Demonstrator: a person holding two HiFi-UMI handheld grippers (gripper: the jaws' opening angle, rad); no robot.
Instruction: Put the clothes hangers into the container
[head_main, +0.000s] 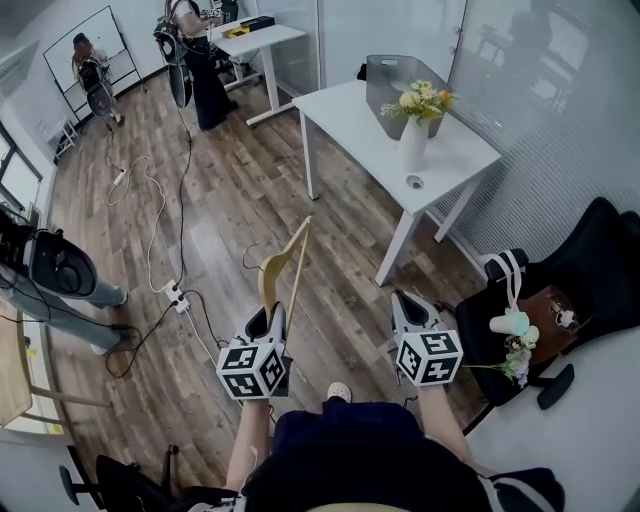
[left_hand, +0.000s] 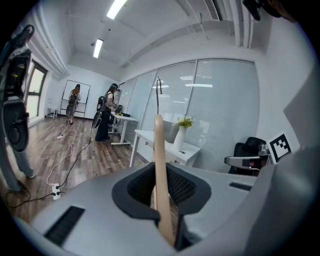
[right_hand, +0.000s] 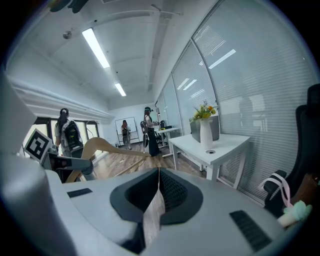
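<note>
1. The hanger (head_main: 285, 262) is held tight in the left tongs (head_main: 268, 318), well apart from the container (head_main: 388, 85) on the tabletop (head_main: 345, 112).
2. The right tongs (head_main: 410, 305) are shut on nothing.
3. The hanger could be dropped, since only a thin edge is pinched.
4. The vase (head_main: 412, 142) beside the container could be knocked over.
5. The inside of the container is hidden.

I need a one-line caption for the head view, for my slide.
Left gripper holds a wooden clothes hanger; right gripper shut and empty; grey container on the white table ahead.
</note>
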